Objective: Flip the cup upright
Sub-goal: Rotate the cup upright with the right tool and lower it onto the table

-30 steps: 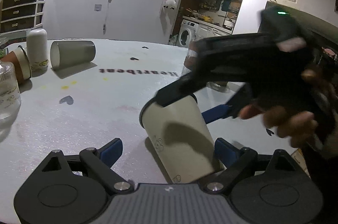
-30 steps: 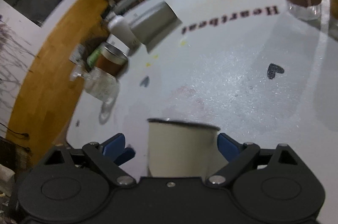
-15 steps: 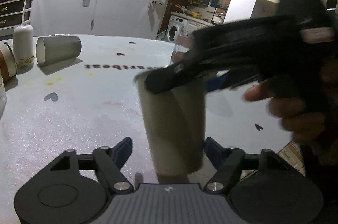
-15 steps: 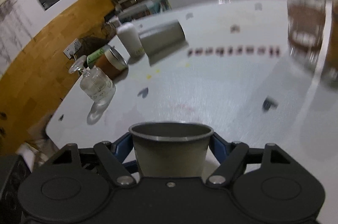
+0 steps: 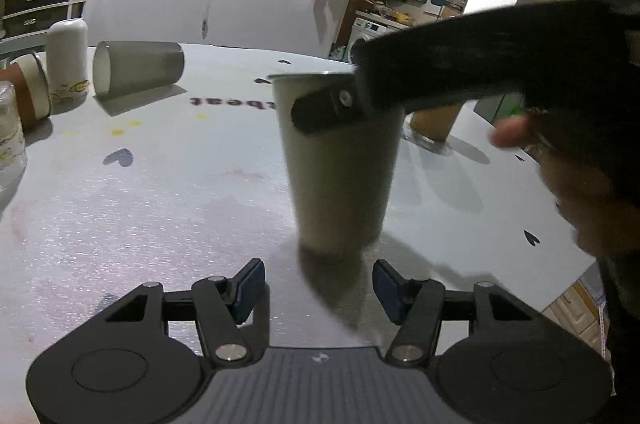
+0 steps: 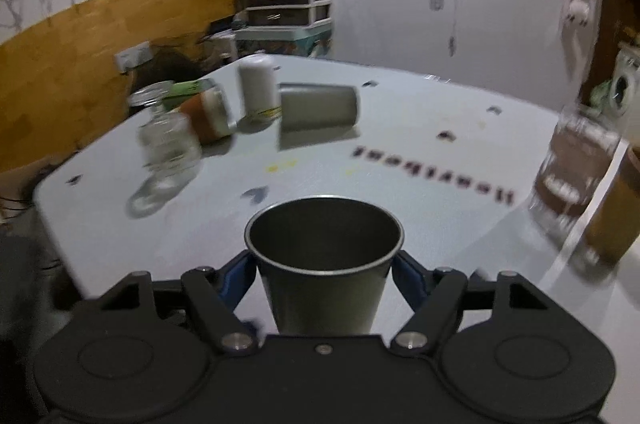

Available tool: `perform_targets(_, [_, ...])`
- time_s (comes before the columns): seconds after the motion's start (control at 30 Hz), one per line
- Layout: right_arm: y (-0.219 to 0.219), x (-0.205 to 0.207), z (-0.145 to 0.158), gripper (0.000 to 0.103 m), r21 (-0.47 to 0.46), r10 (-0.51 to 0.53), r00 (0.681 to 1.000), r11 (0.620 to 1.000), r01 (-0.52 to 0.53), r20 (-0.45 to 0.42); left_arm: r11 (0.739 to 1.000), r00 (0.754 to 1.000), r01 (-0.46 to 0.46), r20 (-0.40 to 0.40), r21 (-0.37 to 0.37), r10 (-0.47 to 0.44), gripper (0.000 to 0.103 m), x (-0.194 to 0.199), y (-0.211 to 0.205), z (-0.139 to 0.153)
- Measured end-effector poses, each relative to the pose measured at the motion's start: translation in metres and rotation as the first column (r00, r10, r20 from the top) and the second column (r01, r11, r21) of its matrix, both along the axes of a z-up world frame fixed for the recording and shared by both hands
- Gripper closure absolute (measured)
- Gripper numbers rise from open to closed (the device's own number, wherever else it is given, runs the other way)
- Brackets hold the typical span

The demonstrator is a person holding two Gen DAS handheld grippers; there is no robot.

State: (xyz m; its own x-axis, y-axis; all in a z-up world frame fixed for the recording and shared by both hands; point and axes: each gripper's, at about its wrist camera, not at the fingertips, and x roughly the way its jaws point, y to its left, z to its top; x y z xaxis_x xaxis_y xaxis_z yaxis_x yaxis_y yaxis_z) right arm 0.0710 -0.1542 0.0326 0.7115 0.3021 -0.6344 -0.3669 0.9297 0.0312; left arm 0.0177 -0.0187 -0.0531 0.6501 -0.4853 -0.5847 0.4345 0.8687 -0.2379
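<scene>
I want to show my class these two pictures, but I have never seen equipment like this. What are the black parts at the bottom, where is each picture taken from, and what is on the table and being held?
No robot here: a person holds a two-finger gripper in each hand, each with a camera looking along its fingers. One picture comes from the left gripper, which is open and holds nothing. The other comes from the right gripper, shut on a cup that is upright, mouth up. The left view shows that same cup at the white table; whether it touches is unclear. Further back another cup lies on its side beside a white bottle and a brown cup. A glass stands nearby.
</scene>
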Motion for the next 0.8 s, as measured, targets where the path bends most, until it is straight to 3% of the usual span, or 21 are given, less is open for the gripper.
perform_targets(0.33, [-0.015,0.085,-0.006,0.028,-0.053,-0.12,0.987,0.991,0.127,0.108,0.998,0.998,-0.062,0.024,-0.002,0.062,0.043,0.004,0.019,-0.001])
perform_targets(0.8, [-0.049,0.178,0.009,0.028,0.006,-0.165,0.966,0.986,0.167,0.197,0.994,0.993,-0.109,0.044,0.0,0.109,0.043,0.023,0.027,-0.003])
